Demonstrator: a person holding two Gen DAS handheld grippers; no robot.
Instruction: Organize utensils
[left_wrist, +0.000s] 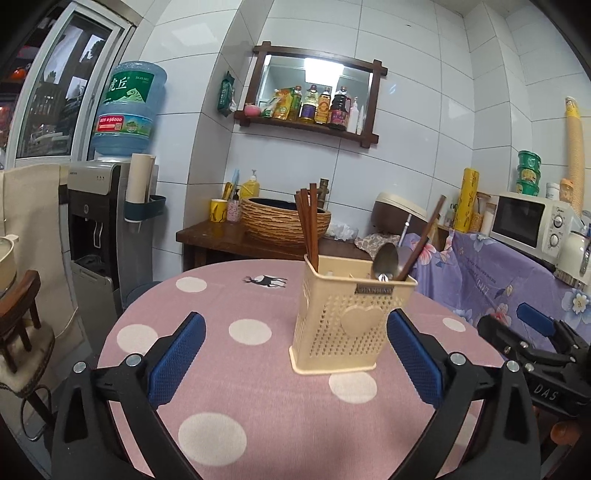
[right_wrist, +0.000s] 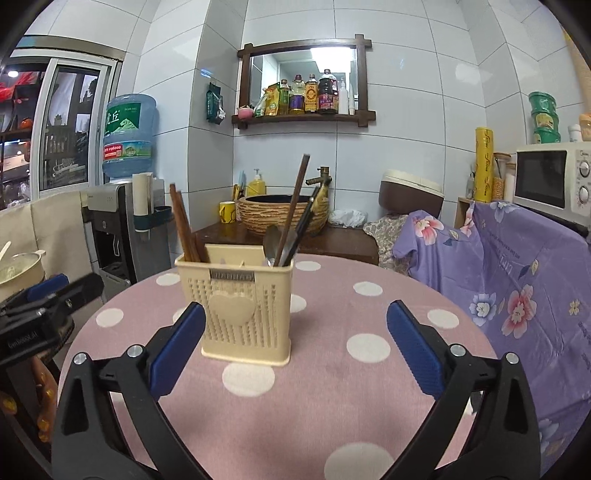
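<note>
Cream utensil holder (left_wrist: 343, 317), upright on the pink dotted round table (left_wrist: 236, 398); landmark for all below. Brown chopsticks (left_wrist: 308, 225) in its left compartment; metal spoon (left_wrist: 386, 262) and dark-handled utensils in its right. Left gripper (left_wrist: 295, 354) before it, jaws spread wide, empty; right gripper (right_wrist: 295, 350) likewise.

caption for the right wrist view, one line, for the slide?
Open right gripper faces a cream utensil holder with chopsticks and spoon on a pink polka-dot table.
</note>
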